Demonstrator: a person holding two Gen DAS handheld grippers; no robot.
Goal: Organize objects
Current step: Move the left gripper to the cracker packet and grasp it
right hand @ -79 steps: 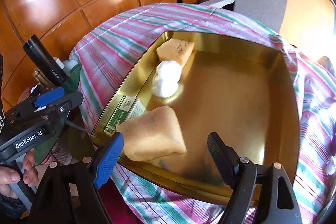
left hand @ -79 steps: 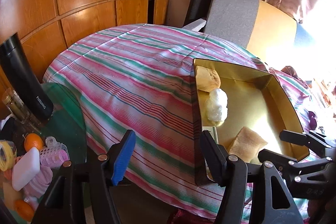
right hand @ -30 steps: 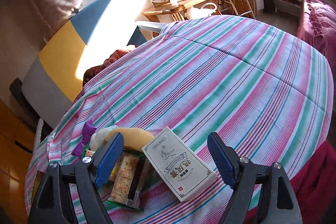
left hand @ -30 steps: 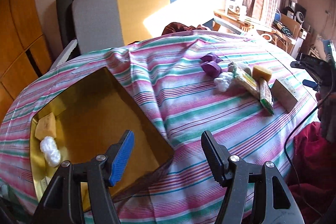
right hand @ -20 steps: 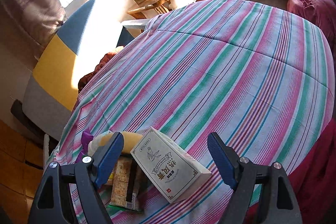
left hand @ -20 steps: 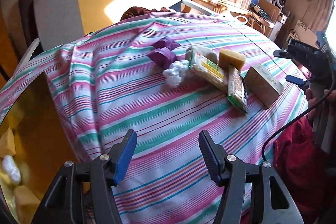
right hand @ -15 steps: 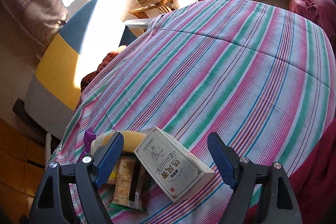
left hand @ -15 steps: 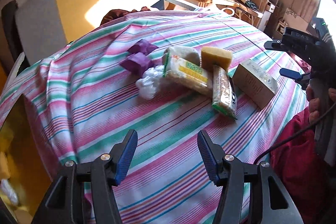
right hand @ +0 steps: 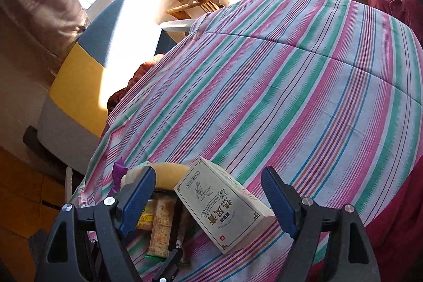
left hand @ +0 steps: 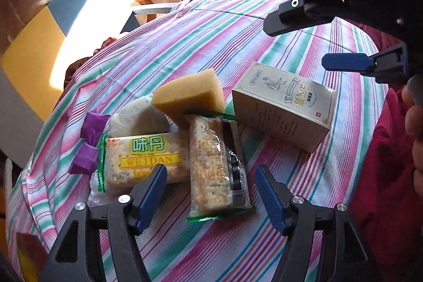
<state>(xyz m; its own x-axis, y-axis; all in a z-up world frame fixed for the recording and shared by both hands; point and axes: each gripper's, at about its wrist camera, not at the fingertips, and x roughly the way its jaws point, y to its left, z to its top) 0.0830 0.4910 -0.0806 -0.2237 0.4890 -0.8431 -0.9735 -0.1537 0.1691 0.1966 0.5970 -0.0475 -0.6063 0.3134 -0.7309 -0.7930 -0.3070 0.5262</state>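
WEIDAN cracker pack on the striped cloth beside a second pack, box lettering too small to read, left gripper jaws opening around the second pack, not touching, right gripper spread wide over the box, holding nothing, plastic bag mostly hidden

On the striped cloth, a cracker pack lies at centre, a second pack at nine o'clock touching it, a sponge at twelve, a box at two.
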